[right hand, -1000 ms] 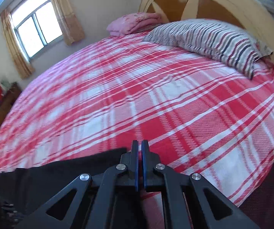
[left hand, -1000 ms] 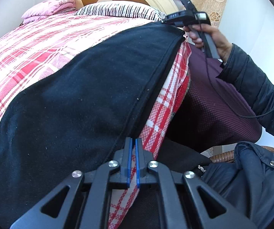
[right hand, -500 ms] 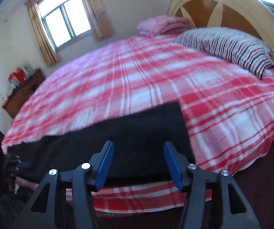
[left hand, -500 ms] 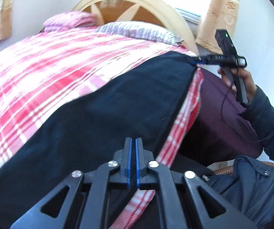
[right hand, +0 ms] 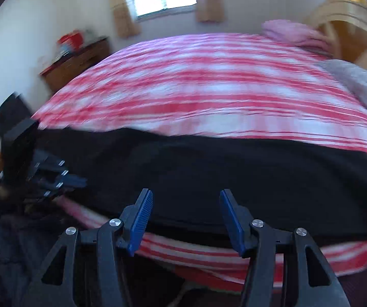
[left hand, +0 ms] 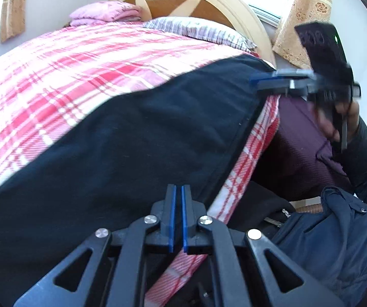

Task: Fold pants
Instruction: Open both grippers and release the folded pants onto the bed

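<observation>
Black pants [left hand: 132, 140] flat along plaid bed [left hand: 55, 76] edge. Left gripper [left hand: 177, 215] pinched on pants hem, 6 o'clock. Right gripper [right hand: 186, 217] spread wide, clear of cloth.

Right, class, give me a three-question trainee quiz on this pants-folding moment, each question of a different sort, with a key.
1. True or false: the right gripper has its jaws shut.
2. What do the pants lie on? A, a wooden table. B, a red plaid bedspread. C, a bare floor.
3. Fill the gap: the pants are ___ in colour.

Key: 1 false, its jaws stand wide apart. 2 B. 3 black.
</observation>
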`<state>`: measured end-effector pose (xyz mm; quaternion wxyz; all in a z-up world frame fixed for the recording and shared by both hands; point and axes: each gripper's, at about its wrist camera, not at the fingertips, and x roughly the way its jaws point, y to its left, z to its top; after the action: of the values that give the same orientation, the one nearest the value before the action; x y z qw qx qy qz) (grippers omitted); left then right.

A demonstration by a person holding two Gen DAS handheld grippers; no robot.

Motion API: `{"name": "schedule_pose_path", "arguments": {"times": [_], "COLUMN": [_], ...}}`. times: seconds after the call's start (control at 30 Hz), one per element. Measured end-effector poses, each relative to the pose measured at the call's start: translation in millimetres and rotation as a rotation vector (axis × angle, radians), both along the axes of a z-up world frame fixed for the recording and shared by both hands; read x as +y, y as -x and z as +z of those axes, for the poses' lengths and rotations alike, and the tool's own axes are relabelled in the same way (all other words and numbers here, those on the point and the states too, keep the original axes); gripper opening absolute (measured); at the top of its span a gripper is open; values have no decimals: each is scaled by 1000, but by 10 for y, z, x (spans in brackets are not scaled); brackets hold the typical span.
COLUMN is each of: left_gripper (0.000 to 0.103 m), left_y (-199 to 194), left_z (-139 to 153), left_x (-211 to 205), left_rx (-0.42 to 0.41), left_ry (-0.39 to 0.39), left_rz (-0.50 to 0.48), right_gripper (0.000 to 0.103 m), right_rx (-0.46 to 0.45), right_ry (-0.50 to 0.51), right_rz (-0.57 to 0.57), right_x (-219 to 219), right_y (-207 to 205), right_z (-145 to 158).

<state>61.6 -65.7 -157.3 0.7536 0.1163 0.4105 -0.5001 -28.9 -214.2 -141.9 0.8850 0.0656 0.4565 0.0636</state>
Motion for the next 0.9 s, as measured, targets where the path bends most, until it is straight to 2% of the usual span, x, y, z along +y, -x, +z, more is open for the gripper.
{"name": "schedule_pose_path", "arguments": {"times": [0.13, 0.23, 0.33, 0.4, 0.47, 0.67, 0.73, 0.8, 0.9], "left_gripper": [4, 8, 19, 36, 41, 42, 45, 45, 45], "left_y": [-116, -241, -392, -458, -492, -452, -463, -465, -451], "left_z": [79, 120, 135, 112, 68, 7, -5, 17, 30], "left_x": [248, 522, 835, 1014, 1140, 1414, 1419, 1458, 1512], "left_rx": [-46, -68, -77, -79, -75, -72, -75, -78, -90], "left_ry": [2, 6, 5, 6, 9, 27, 29, 35, 43], "left_rz": [81, 172, 271, 328, 373, 426, 432, 434, 434], "right_gripper": [57, 57, 57, 57, 56, 56, 56, 56, 57], "right_rx": [94, 115, 175, 196, 205, 124, 142, 217, 253], "right_ry": [-4, 44, 38, 75, 105, 49, 48, 74, 79], "right_rz": [94, 115, 145, 170, 181, 194, 217, 213, 206], "right_x": [393, 481, 505, 552, 606, 825, 968, 1048, 1074], "right_y": [-108, -45, -20, 16, 5, -213, -331, -422, -364], "right_z": [-319, -374, -384, -372, -332, -128, -202, -405, -532]}}
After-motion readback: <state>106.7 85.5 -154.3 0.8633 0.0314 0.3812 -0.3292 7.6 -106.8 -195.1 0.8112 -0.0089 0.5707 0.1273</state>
